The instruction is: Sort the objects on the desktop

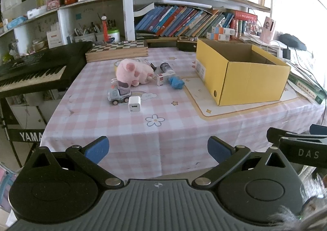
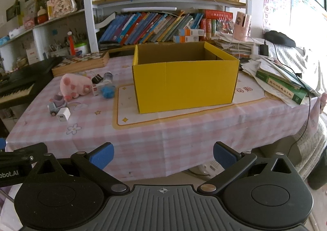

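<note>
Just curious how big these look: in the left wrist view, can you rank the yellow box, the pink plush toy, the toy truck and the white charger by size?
1. yellow box
2. pink plush toy
3. toy truck
4. white charger, though it sits nearest the camera, so it looks a bit bigger than it would farther back.

An open yellow cardboard box (image 1: 245,79) stands upright right of centre in the left wrist view, nothing visible inside. Left of it sit a pink plush toy (image 1: 133,71), a grey toy truck (image 1: 118,93), a white charger cube (image 1: 134,104), a crumpled blue lump (image 1: 175,82), a small white carton (image 1: 163,78), a dark cylinder (image 1: 166,67) and a black binder clip (image 2: 97,78).
</note>
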`<control>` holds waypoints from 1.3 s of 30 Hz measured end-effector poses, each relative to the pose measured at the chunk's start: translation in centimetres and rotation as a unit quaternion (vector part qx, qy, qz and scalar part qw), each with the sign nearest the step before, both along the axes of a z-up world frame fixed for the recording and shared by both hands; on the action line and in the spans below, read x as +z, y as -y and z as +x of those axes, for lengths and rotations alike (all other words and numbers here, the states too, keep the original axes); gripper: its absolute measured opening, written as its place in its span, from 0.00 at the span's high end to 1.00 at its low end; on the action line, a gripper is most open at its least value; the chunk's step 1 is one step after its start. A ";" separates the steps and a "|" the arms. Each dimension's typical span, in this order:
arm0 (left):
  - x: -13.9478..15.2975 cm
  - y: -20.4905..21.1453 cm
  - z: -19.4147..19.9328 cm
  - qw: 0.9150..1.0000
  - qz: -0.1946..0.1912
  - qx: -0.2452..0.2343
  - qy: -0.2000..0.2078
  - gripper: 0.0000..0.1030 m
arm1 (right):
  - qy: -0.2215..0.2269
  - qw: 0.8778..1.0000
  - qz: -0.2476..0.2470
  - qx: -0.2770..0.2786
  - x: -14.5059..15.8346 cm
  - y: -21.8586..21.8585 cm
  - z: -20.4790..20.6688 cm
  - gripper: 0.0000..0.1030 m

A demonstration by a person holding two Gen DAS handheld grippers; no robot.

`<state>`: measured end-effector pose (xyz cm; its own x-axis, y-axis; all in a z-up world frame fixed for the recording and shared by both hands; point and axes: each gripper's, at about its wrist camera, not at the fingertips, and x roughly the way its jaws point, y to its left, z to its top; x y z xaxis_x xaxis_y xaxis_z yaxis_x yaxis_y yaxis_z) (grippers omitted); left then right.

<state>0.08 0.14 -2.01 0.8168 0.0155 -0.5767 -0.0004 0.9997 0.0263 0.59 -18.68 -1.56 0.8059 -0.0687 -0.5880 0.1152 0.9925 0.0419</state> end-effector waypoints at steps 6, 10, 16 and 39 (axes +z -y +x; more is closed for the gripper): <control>0.4 0.1 0.2 1.000 0.001 0.000 -0.001 0.00 | 0.001 1.000 -0.002 0.003 0.1 0.0 0.0 0.00; 0.5 0.1 0.2 1.000 0.002 0.000 -0.003 0.00 | 0.001 1.000 -0.003 0.004 0.1 0.1 0.1 0.00; 0.5 0.3 0.0 1.000 0.002 -0.001 -0.004 0.00 | 0.001 1.000 -0.003 0.003 0.1 0.0 0.1 0.00; 0.8 -1.1 1.5 1.000 -0.002 0.017 -0.004 0.00 | -0.005 1.000 -0.006 0.026 0.1 -2.1 1.8 0.00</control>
<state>1.60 1.21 -1.21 0.8111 0.0415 -0.5834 -0.0350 0.9991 0.0224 2.37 -16.54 -1.46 0.8022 -0.0340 -0.5961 0.0634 0.9976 0.0284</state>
